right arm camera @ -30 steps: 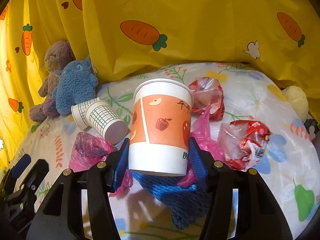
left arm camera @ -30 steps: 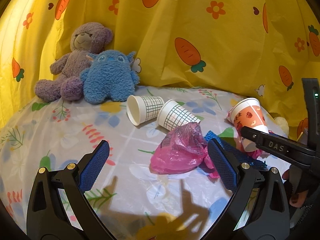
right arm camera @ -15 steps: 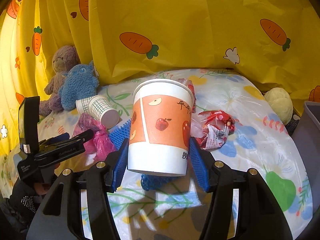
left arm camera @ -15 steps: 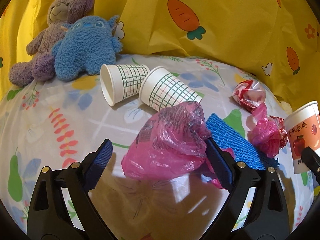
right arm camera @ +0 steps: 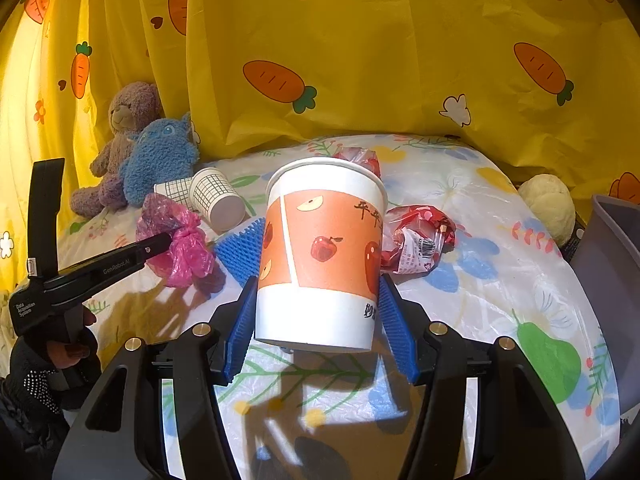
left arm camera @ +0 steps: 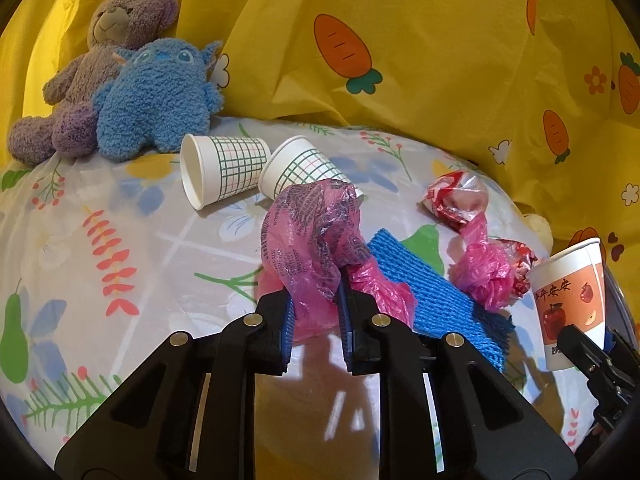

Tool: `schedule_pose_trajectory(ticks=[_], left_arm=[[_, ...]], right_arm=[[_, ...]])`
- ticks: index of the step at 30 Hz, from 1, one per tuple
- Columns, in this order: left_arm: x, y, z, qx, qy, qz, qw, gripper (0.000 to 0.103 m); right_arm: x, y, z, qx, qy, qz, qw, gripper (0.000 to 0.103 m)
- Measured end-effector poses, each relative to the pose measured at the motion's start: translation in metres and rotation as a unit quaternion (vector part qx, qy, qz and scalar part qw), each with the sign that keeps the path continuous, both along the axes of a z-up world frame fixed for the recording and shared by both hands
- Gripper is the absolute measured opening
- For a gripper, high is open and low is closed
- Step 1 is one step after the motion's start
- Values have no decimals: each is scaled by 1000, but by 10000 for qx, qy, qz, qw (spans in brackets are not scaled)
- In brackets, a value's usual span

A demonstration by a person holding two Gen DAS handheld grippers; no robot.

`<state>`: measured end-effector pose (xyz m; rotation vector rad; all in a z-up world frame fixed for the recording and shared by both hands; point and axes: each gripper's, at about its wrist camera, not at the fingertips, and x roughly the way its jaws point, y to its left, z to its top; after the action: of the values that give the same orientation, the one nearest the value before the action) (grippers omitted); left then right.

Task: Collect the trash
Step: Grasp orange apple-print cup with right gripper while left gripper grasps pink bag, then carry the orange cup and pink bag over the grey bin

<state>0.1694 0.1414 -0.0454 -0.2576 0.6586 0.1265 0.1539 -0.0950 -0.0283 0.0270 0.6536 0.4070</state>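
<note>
We've got the left gripper [left arm camera: 314, 320] with its fingers just pulled in narrow on the pink bag [left arm camera: 316, 240]. The bag's lower end is pinched between the blue pads and the rest balloons up toward 12 o'clock from the fingers. From the right wrist view the same bag [right arm camera: 176, 240] sits at the tip of the left gripper [right arm camera: 160, 242], out at 9 o'clock from our cup.

The right gripper [right arm camera: 316, 324] has its fingers about half spread and pressed on both sides of the apple cup [right arm camera: 322, 256], which stands upright between them with its rim at 12 o'clock. In the left view that cup [left arm camera: 570, 300] shows at 3 o'clock, near the edge.

Everything else lies on the floral counter [left arm camera: 120, 220]. A blue mesh [left arm camera: 424, 284] lies just at 2 o'clock of the left fingers, touching the bag. Past it, a second pink wad [left arm camera: 484, 272] and a red wrapper [left arm camera: 456, 196]. Two grid cups [left arm camera: 256, 168] lie on their sides at 11 to 12 o'clock, in front of the plush toys [left arm camera: 132, 80]. In the right view another red wrapper [right arm camera: 418, 244] lies just behind the cup at 2 o'clock, and a grey bin [right arm camera: 608, 280] sits at 3 o'clock.
</note>
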Motion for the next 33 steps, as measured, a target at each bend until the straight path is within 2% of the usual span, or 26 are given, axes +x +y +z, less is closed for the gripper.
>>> schedule_pose_trajectory(ticks=[9, 15, 26, 33], left_arm=[[-45, -22, 38, 21, -755, -37, 9971, 15], [-65, -42, 55, 15, -1109, -283, 9934, 15], [-66, -88, 66, -11, -1282, -866, 9880, 14], [-54, -142, 77, 172, -1360, -1399, 9806, 15]], right_arm=[[-21, -15, 13, 80, -275, 29, 9996, 58], [-32, -30, 18, 96, -384, -7, 9992, 58], [-46, -67, 24, 74, -541, -262, 9982, 58], [-52, -104, 35, 74, -713, -578, 9958, 58]])
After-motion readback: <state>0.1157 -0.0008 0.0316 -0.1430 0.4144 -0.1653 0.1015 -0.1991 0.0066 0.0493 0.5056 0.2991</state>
